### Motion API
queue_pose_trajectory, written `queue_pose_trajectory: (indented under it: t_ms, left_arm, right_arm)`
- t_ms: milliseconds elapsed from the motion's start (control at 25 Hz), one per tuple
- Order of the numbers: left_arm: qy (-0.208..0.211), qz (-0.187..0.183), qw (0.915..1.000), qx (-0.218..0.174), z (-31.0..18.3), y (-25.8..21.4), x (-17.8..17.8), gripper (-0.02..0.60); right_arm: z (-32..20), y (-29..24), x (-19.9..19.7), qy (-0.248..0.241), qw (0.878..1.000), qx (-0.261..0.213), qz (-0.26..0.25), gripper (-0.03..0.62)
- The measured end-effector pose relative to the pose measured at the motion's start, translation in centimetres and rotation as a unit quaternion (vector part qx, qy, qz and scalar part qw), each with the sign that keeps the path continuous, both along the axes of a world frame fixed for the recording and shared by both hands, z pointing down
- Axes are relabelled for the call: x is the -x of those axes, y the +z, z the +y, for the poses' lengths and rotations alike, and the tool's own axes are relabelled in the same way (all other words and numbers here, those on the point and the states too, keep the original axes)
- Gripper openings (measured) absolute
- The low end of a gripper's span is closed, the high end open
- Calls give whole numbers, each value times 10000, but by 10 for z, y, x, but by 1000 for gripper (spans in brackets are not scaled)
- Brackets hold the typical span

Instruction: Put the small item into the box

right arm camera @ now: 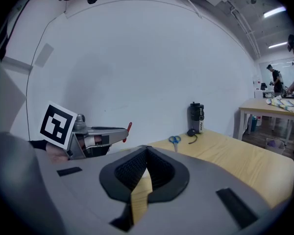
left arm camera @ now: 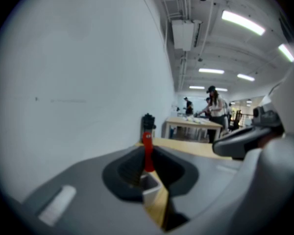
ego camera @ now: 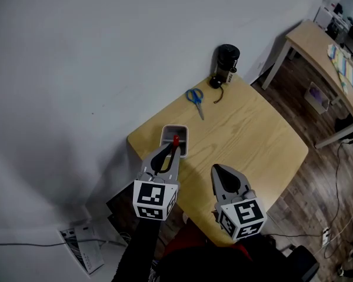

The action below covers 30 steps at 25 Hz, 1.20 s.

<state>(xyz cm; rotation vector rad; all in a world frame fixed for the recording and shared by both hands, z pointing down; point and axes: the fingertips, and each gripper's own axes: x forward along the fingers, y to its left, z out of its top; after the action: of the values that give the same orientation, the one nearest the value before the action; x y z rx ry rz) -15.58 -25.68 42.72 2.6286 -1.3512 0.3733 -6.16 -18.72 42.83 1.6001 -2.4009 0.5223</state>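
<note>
Left gripper (left arm camera: 148, 166) first: jaws pinched on the small red item (left arm camera: 148, 151), held upright, its top poking past the tips. Directly beneath, glimpsed through the gap, a corner of the grey box (ego camera: 183, 147). Judging by the head view, hanging over the box's open top, nearer one wall than the middle, and not yet inside.

Right gripper (ego camera: 216, 169): jaws pressed together on nothing, only a sliver of worktop (ego camera: 247, 134) showing through the slit. Parked just beside the left one, apart from the box.

Further out, well apart from the box: blue scissors (ego camera: 195, 97), then a black bottle (ego camera: 227, 60) at the far corner with a small dark cord-like thing beside it.

Risks, as judgement only:
- **Miss on release:** if let go off-centre, likely to strike the rim and tumble onto the worktop, or off its near edge, with the box sitting close to that edge.
- **Late drop:** could cling to one pad and fall late if opened while moving away.
- **Box knocked:** looks light, so easy to nudge or tip with a jaw during lowering, and not steadied by the right gripper.

Probably safer to centre over the opening and lower before opening.
</note>
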Motion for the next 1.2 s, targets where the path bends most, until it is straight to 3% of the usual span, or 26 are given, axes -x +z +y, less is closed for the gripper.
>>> queue_pose_trajectory:
  t_ms: [560, 1200]
  left_arm:
    - [121, -328, 9990, 293, -24, 28, 3, 52]
    - [190, -911, 9938, 602, -28, 54, -2, 55]
  right_arm:
    - [-47, 17, 15, -116, 9998, 90, 155, 8]
    - [-60, 35, 21, -297, 9988, 311, 217, 8]
